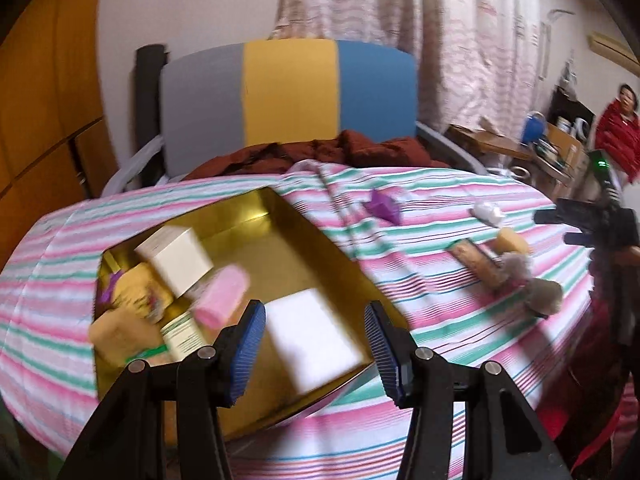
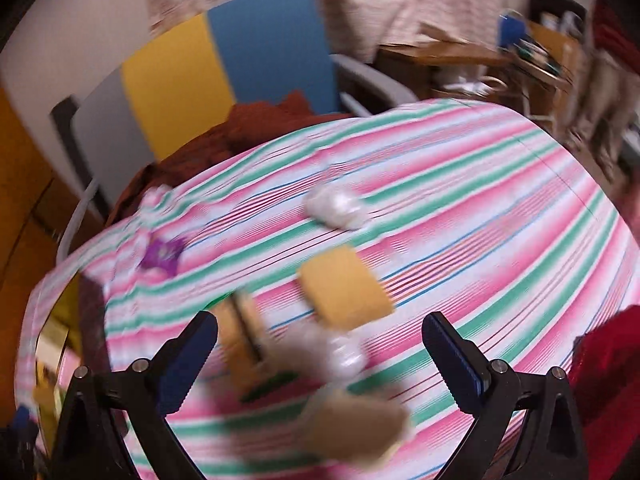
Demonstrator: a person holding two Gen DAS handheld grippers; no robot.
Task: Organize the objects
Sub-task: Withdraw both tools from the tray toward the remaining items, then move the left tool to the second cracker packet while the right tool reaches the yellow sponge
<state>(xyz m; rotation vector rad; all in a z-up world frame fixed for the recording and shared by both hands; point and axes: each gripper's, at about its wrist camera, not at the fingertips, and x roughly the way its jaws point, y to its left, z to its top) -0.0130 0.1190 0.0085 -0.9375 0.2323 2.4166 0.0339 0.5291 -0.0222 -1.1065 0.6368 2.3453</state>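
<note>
A gold tin box lies open on the striped cloth and holds a cream box, a pink roll, a white block and several other packs. My left gripper hovers open over the tin's near corner with nothing between its fingers. On the cloth to the right lie a purple piece, a white wad, a yellow sponge, a tan bar and fluffy beige items. My right gripper hangs open above that cluster; the view is blurred.
A chair with grey, yellow and blue back stands behind the table, with dark red cloth on its seat. A cluttered wooden desk and a person in red are at the far right. The striped table has bare cloth at the right.
</note>
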